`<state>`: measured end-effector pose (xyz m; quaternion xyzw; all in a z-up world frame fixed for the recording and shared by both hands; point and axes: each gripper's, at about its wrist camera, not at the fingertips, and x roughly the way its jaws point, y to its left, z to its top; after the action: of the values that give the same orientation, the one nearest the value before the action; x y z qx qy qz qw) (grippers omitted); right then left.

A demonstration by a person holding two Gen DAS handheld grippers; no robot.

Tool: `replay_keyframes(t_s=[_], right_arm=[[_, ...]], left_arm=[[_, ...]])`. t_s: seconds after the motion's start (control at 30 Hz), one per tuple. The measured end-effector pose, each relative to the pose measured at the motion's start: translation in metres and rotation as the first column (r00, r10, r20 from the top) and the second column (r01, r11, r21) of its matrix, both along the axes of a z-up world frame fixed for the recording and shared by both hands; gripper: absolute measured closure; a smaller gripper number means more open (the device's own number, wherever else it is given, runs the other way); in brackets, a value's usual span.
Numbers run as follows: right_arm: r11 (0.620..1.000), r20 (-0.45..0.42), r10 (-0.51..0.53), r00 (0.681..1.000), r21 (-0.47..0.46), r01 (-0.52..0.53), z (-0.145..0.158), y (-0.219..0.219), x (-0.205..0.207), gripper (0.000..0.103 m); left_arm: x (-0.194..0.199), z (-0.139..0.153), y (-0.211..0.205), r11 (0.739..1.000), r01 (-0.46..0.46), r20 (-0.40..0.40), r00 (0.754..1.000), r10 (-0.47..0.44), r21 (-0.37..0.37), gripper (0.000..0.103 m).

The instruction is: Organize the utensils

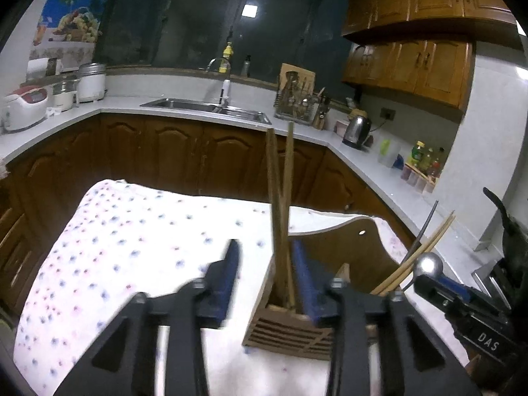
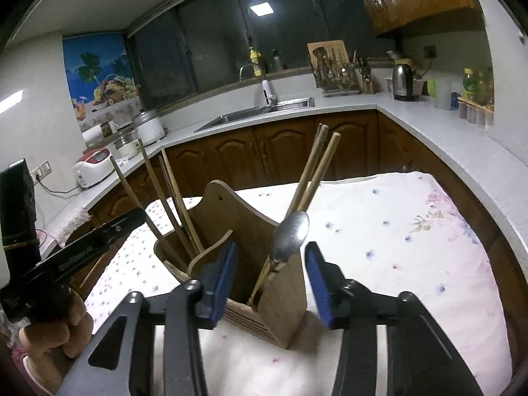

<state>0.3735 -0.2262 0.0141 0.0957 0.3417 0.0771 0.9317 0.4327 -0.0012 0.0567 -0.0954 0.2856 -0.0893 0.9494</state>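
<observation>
The left gripper (image 1: 265, 277) is motion-blurred, and the wooden holder (image 1: 290, 326) hides the chopsticks' (image 1: 280, 198) lower ends.

The left hand-held gripper (image 1: 265, 277) is seen with its blue pads (image 1: 231, 274) spread apart around two upright wooden chopsticks (image 1: 280, 217), which are stood in a wooden utensil holder (image 1: 290, 326) on the floral-clothed tabletop (image 1: 132, 247).

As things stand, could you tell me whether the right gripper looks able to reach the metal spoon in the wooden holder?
Probably yes: the right gripper is open, and the metal spoon stands between its fingers with nothing in front. Two chopsticks lean right behind it, so they might get pinched too.
</observation>
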Motion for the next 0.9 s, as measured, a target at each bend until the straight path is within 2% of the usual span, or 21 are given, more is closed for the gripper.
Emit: replay_keyframes(t_s=[0.07,0.17,0.23,0.3,0.47,0.63,0.9], right_arm=[[1.000,0.007,-0.007,1.000,-0.001,0.007,0.001,-0.003,-0.003,0.049],[1.000,0.015,-0.005,1.000,0.000,0.005,0.003,-0.005,-0.006,0.036],[1.000,0.019,0.000,1.000,0.003,0.000,0.004,-0.005,-0.007,0.023],[1.000,0.029,-0.001,1.000,-0.001,0.001,0.006,-0.004,-0.009,0.020],[1.000,0.045,0.003,0.999,-0.007,-0.002,0.011,-0.002,-0.017,0.014],[1.000,0.049,0.002,0.999,0.004,-0.003,0.016,-0.001,-0.025,0.014],[0.998,0.096,-0.001,0.995,0.065,-0.005,0.033,-0.003,-0.071,0.008]], left_arm=[[-0.007,0.003,0.004,1.000,-0.010,0.010,1.000,0.010,-0.001,0.051],[-0.014,0.006,0.006,0.999,-0.029,0.015,0.999,0.028,0.022,0.027],[-0.019,0.008,0.008,0.999,-0.035,0.028,0.999,0.034,0.031,0.023],[-0.024,0.009,0.010,0.998,-0.052,0.021,0.998,0.051,0.045,0.012],[-0.039,0.012,0.018,0.996,-0.081,0.036,0.996,0.080,0.040,0.005],[-0.055,0.017,0.021,0.995,-0.081,0.040,0.996,0.079,0.052,0.004],[-0.123,0.028,0.032,0.994,-0.070,0.118,0.991,0.060,0.082,0.001]])
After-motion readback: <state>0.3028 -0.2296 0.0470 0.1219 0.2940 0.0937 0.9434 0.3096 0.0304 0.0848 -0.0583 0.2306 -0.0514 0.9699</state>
